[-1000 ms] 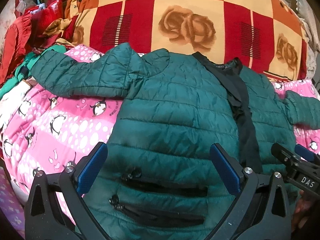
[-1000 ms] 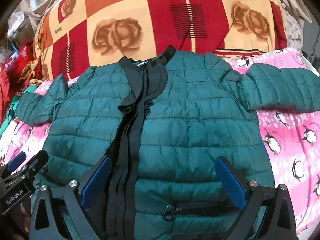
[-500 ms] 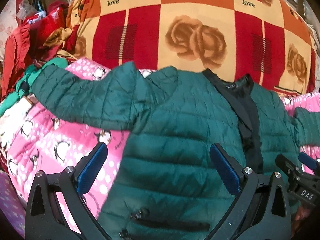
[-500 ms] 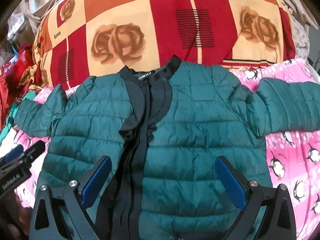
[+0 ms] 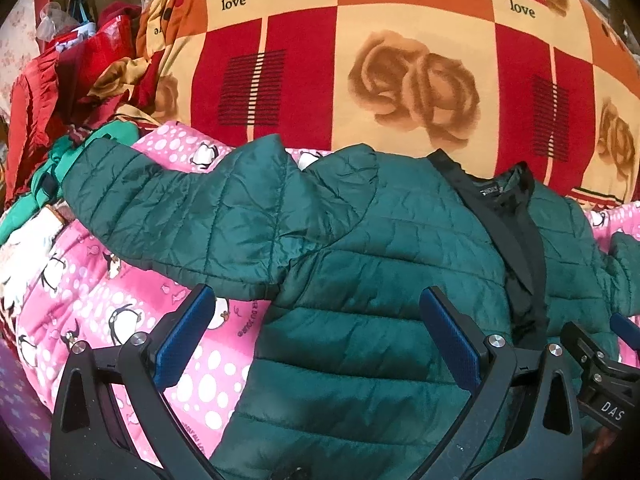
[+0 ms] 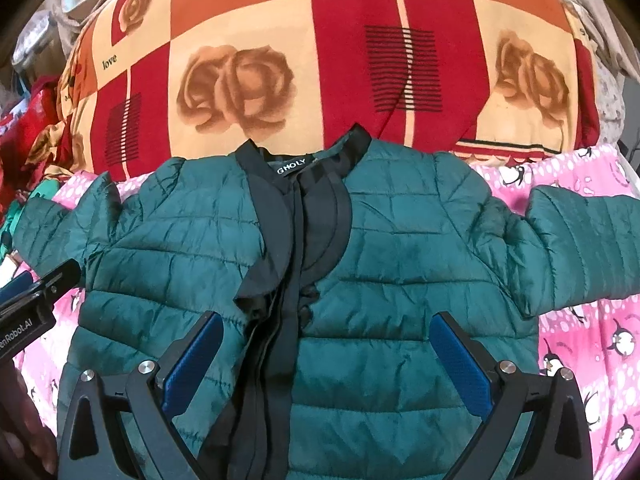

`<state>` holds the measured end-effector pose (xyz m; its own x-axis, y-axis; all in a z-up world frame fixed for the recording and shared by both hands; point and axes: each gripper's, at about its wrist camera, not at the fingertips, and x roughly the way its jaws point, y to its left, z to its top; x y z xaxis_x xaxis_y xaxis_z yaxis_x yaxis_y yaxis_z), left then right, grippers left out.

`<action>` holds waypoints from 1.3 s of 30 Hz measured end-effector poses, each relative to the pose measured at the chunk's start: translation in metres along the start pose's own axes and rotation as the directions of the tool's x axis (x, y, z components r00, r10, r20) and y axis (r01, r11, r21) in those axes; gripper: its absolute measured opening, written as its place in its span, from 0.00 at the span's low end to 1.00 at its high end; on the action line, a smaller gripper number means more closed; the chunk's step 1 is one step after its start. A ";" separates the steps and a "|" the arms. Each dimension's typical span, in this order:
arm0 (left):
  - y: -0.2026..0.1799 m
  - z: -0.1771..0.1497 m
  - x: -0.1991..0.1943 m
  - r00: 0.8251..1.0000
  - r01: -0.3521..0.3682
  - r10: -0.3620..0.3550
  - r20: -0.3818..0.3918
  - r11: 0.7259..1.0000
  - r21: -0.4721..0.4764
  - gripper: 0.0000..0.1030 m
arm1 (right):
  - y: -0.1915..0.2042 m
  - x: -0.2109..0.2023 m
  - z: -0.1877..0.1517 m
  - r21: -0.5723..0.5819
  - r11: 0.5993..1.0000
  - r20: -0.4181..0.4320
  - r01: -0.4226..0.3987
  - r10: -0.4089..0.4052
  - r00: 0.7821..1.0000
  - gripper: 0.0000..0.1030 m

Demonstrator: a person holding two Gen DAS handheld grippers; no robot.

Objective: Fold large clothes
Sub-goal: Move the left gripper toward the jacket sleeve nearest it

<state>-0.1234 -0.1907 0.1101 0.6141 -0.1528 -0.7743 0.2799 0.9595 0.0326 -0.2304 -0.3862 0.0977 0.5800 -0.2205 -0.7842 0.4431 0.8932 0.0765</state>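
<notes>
A green quilted jacket [image 6: 400, 280] lies front-up on a pink penguin bedspread [image 5: 120, 320], collar toward a big rose-patterned quilt [image 6: 320, 60], both sleeves stretched out to the sides. The left gripper [image 5: 316, 336] hangs spread wide over the jacket's left side just below the left sleeve [image 5: 192, 216], holding nothing. The right gripper [image 6: 326, 358] is likewise spread and empty, over the chest beside the black zipper band [image 6: 296, 280]. The fabric looks puffy and slick, so a shallow pinch could slip off. The loose band could bunch up as a sleeve folds in, leaving a crooked fold.
</notes>
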 end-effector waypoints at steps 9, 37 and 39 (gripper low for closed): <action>-0.004 0.002 0.012 1.000 -0.020 0.020 0.003 1.000 0.014 0.99 | -0.004 0.018 -0.001 0.033 0.999 -0.006 -0.012 0.012 1.000 1.00; 0.028 0.011 0.028 0.998 -0.060 0.061 0.027 0.998 -0.027 1.00 | 0.002 0.044 0.006 0.029 0.999 -0.027 -0.017 0.018 0.999 1.00; 0.041 0.014 0.028 0.997 -0.075 0.076 0.029 0.996 -0.047 0.99 | 0.004 0.044 0.006 0.027 0.999 -0.028 -0.020 0.021 0.999 1.00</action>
<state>-0.0843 -0.1587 0.0991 0.6545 -0.0859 -0.7512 0.1981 0.9783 0.0608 -0.1992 -0.3951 0.0674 0.5699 -0.1908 -0.7993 0.4494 0.8867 0.1087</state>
